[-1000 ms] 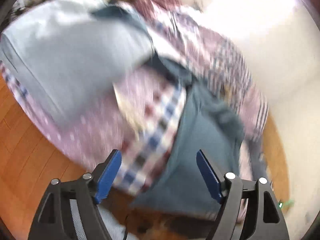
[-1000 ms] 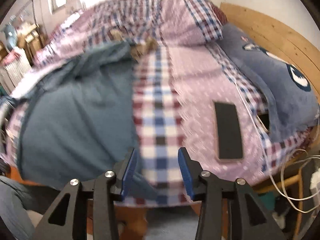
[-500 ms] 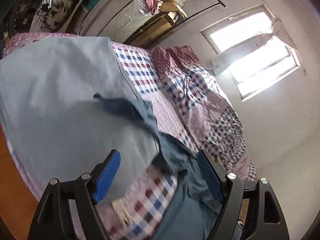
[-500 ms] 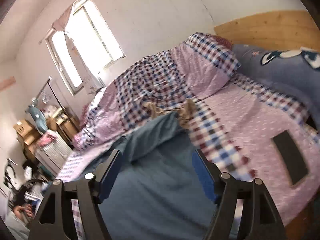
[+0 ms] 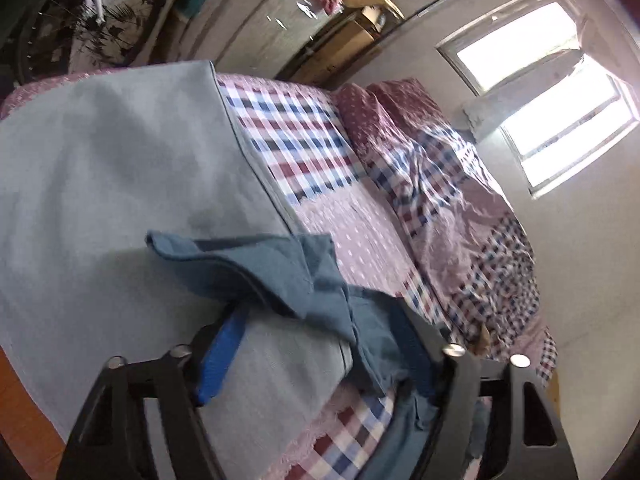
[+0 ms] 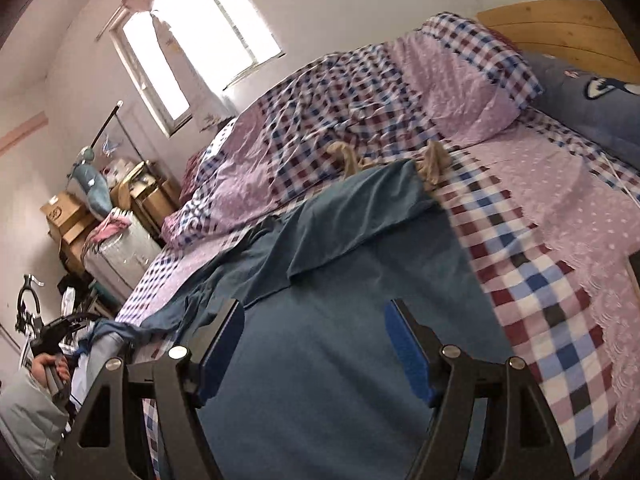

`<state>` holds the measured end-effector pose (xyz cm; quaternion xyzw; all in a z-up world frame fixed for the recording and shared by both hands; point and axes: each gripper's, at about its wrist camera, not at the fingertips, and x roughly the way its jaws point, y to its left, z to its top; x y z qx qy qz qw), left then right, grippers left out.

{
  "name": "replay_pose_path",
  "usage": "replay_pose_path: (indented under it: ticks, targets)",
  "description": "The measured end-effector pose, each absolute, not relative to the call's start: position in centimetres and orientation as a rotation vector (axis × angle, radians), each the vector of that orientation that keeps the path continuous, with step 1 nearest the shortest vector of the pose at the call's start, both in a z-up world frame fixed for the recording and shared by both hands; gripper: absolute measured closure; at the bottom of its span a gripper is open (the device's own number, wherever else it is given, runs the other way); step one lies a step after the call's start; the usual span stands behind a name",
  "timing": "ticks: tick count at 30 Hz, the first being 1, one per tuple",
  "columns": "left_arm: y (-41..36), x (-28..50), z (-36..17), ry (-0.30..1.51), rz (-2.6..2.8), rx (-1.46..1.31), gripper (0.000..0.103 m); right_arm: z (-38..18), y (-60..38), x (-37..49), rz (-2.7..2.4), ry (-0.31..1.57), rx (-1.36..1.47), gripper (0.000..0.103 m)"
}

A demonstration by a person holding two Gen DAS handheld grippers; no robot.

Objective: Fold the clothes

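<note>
Lying rumpled on the checked bedspread (image 6: 532,280), a label-free teal garment (image 6: 344,320) is being straddled by the wide-spread right gripper (image 6: 316,344) and left gripper (image 5: 320,356).

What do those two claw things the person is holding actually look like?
Both look alike. The left gripper and right gripper have black angular frames with triangular cut-outs, round silver bolt heads and bright blue pads on the fingers. No cables show. The person's sleeve is light grey.

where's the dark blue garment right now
The dark blue garment lies spread on the checked bedspread directly ahead of the open right gripper; in the left wrist view one end drapes between the left gripper fingers.
</note>
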<state>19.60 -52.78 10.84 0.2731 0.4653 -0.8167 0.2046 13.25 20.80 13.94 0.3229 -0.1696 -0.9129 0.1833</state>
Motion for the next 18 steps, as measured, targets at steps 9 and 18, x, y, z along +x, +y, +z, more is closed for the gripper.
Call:
replay_pose_path:
  ticks: [9,18]
  targets:
    - [-53.9,19.5,10.7,1.304,-2.263,0.766,0.065,13.2,17.8,12.3,-2.503,-0.425,0.924,0.027]
    - [-51.5,20.7,13.9,1.175,-2.376,0.741,0.101,14.9,11.5,14.2,-2.416,-0.095,0.763,0.027]
